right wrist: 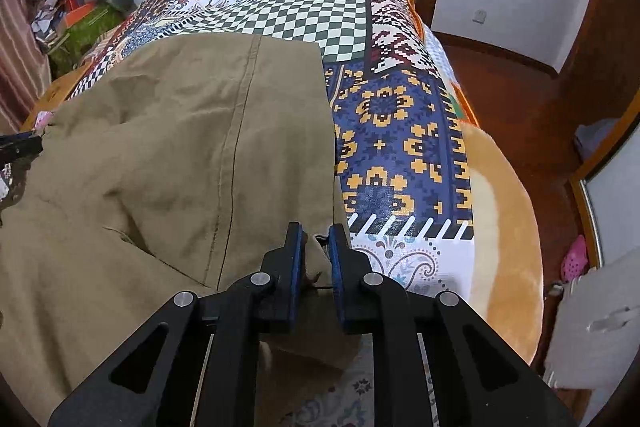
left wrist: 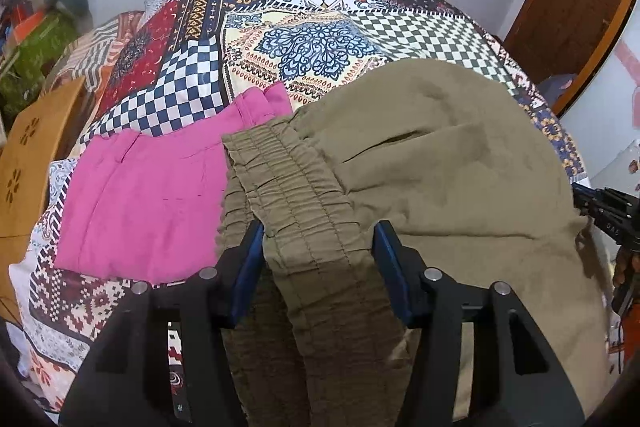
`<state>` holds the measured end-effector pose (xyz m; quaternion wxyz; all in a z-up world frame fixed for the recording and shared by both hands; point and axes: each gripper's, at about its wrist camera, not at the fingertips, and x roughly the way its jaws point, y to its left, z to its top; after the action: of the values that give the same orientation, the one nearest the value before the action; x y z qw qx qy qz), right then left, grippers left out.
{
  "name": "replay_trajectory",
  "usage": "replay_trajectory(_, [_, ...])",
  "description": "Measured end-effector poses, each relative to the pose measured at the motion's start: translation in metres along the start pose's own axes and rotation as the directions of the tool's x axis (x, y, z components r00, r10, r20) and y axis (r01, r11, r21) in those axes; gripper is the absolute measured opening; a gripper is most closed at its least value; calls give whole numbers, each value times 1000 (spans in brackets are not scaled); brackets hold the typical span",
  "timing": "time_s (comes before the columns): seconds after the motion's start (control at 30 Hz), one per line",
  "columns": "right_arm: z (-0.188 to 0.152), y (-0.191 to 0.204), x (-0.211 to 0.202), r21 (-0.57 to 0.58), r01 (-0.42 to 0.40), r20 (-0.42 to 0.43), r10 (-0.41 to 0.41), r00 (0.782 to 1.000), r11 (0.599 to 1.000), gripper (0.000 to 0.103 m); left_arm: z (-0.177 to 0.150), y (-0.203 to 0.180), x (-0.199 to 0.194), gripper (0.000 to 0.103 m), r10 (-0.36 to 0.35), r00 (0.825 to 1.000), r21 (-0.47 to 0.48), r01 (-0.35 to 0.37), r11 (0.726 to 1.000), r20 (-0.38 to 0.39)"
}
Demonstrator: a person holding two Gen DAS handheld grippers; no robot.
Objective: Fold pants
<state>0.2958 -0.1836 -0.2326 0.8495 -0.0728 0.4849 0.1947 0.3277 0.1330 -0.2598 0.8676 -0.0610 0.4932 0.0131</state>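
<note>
One pair of olive pants (left wrist: 440, 155), spread on patchwork bedspread (left wrist: 320, 39), elastic waistband (left wrist: 288, 187) toward the left, leg fabric running right. Soft woven cloth, light, limp, prone to sagging and creasing between grip points; not fragile, not slippery by appearance. Best hold: thick gathered waistband at one end, seamed edge near hem at the other. Left gripper (left wrist: 318, 247): jaws spread, straddling the waistband, blue pads on either side, not pressed in. Right gripper (right wrist: 316, 251): jaws nearly together, pinching a small tuck at the pants' right edge. Folded pink garment (left wrist: 152, 195) just beside the waistband, partly under it. Bare wooden floor (right wrist: 500, 75) beyond bed.
</note>
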Motion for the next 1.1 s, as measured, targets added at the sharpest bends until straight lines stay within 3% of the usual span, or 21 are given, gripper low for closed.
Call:
replay_trajectory(0.2, [14,-3,-17,38,-27,12,27,1000,999,15,6,4,-30,57,32,998,17,-33,999,53])
replay_trajectory(0.33, [32,-1,-31,40,-39,76,36,996,998,35,19,16,-45,61,51,994,-1,-51,999,92])
replay_trajectory(0.47, [54,4,-34,19,-36,111,33,993,999,37,34,32,-47,63,81,991,-24,-79,997,108])
replay_trajectory(0.6, [76,5,-29,11,-39,133,37,990,999,39,46,46,-34,64,72,994,-39,-69,997,82])
replay_trajectory(0.67, [86,5,-24,17,-45,140,42,989,999,47,50,51,-23,64,78,995,-40,-75,996,66])
replay_trajectory(0.77, [100,2,-13,24,-59,143,55,988,998,48,55,58,-3,64,53,998,-65,-50,997,34])
replay_trajectory(0.93, [121,-2,23,26,-73,85,71,994,997,49,60,66,29,64,-26,999,-122,23,992,-29])
replay_trajectory(1.1, [137,-7,66,28,-95,-1,95,995,995,49,65,63,55,64,2,997,-98,-9,995,-75])
